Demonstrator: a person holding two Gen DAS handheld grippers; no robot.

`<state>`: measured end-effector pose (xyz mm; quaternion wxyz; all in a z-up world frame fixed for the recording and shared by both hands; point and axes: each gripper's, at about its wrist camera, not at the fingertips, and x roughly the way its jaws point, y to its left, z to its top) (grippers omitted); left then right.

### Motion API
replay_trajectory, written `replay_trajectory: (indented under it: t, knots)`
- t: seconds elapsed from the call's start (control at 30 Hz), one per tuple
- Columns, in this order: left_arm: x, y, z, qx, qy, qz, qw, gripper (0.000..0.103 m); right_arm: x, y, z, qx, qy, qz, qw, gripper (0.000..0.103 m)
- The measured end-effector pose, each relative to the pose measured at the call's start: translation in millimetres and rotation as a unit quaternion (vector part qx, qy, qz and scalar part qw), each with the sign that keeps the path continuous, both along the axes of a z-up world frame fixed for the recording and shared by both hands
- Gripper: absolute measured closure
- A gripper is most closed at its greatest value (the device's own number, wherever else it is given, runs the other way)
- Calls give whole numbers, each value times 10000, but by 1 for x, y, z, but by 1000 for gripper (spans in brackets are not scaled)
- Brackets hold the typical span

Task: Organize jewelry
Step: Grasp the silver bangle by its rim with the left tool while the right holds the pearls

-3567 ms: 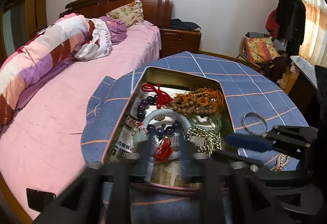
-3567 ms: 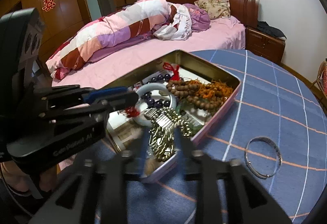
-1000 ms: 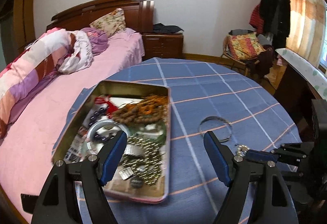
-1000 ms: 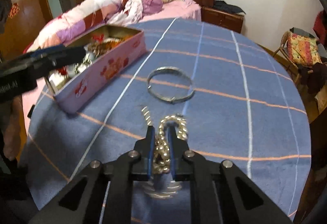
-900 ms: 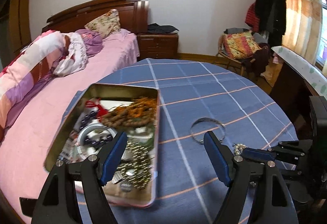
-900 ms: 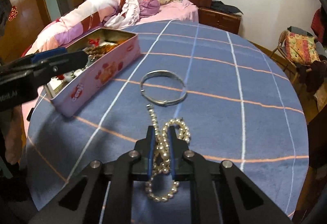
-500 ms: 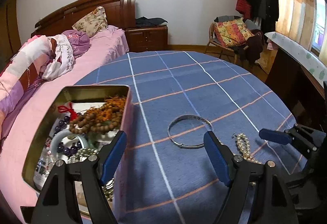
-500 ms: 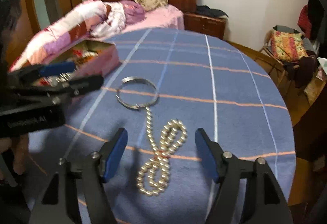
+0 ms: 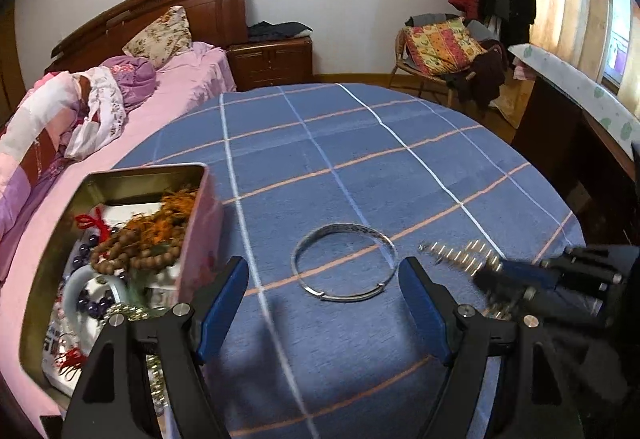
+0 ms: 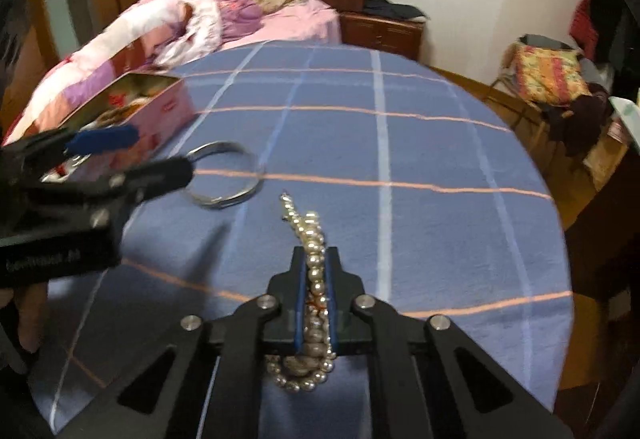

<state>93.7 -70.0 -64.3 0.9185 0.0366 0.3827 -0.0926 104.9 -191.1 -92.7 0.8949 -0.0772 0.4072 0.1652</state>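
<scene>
A round bench (image 9: pixel 360 167) carries the jewelry under a soft blue woven cloth crossed by thin white and orange lines. Near its middle lies a silver bangle (image 9: pixel 344 266), a smooth, thin metal hoop lying flat on the cloth. The left gripper (image 9: pixel 322 293) hangs over it with jaws spread wide, its blue rubbery pads on either side of the hoop and clear of it, nothing between them but the bangle below.

The right gripper (image 10: pixel 316 281) has its jaws pinched narrow on a pearl necklace (image 10: pixel 310 239), a strand of small, round, glossy cream beads. Part of the strand is bunched between the blue pads, a loop hangs below them, and the free end trails forward onto the cloth just beside the bangle. In the left wrist view the same strand is blurred.

At the bench's left edge stands an open rectangular tin (image 9: pixel 202 223), pink-painted outside and dull gold metal inside. It holds brown wooden prayer beads (image 9: pixel 132 253) with a frayed orange tassel, dark purple glass-like beads, a pale smooth bangle, red knotted cord and a heap of silvery links on printed paper. Beyond the bench is a bed (image 9: pixel 172 91) with a pink sheet.
</scene>
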Motion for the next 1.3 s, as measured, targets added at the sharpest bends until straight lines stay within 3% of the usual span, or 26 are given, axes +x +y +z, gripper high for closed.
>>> replay_trajectory:
  t: [0.27,0.7,0.8,1.03,1.3]
  knots:
    - [22,-19,-21,86,451,-217,9987,25,6,-15,0,157,29,-156,9998,93]
    - [26,-21,-23,103,374,-112,9992,25,6,-16,-1,187,64,-74,9998,90]
    - [28,-18,-25,193,413,105,9989,24,6,-14,-2,162,83,-38,9998,89]
    - [32,-13,-26,-131,518,-58,9986,24,7,-10,-4,75,126,7,9999,87]
    - [29,-19,-25,-114,477,-303,9983,29,5,-10,-2,102,62,40,9999,90]
